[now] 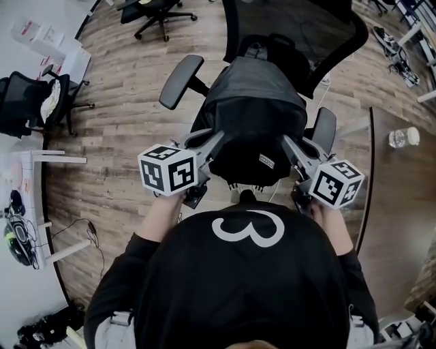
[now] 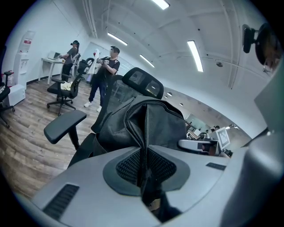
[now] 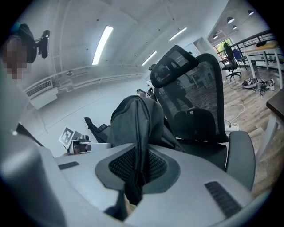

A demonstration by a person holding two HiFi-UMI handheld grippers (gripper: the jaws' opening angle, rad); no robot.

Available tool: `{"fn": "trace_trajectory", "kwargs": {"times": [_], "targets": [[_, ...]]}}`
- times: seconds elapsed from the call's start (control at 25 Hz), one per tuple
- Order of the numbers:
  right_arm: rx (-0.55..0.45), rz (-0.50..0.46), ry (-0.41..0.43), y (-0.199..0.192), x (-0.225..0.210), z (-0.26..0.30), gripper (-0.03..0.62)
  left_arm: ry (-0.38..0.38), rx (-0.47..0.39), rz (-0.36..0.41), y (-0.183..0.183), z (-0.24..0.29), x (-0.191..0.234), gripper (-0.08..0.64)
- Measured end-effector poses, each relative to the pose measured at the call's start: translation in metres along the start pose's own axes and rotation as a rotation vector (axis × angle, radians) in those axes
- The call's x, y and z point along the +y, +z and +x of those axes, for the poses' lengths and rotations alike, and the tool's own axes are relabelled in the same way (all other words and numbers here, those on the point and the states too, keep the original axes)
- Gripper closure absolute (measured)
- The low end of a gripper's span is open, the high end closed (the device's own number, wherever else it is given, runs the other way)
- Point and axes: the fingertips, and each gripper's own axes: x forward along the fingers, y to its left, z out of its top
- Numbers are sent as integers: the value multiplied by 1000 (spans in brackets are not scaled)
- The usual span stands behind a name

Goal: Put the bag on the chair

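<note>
A black bag [image 1: 252, 123] hangs between my two grippers, over the seat of a black office chair [image 1: 293, 27] with a mesh back. Whether the bag rests on the seat, I cannot tell. My left gripper [image 1: 211, 146] pinches a fold of fabric on the bag's left side. In the left gripper view the jaws [image 2: 143, 164] are shut on that fold of the bag [image 2: 159, 124]. My right gripper [image 1: 289, 146] grips the bag's right side. In the right gripper view it [image 3: 138, 166] is shut on a strip of the bag [image 3: 133, 119], with the chair back [image 3: 195, 88] just behind.
The chair's armrests [image 1: 180, 80] [image 1: 323, 129] flank the bag. Other office chairs [image 1: 41, 102] [image 1: 160, 13] stand to the left and behind. A water bottle [image 1: 403, 138] sits on a dark table at right. Two people [image 2: 106, 71] stand far off on the wooden floor.
</note>
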Motion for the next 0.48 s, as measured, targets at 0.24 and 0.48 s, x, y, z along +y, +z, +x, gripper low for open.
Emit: {"fn": "trace_trajectory", "kwargs": {"times": [0.24,0.48], "targets": [[1,15,5,17,-28,20,545,19,16,-2,19,32,16,505],[9,17,16,28,-55,36,545,34,32,2,29,62,29,505]]}}
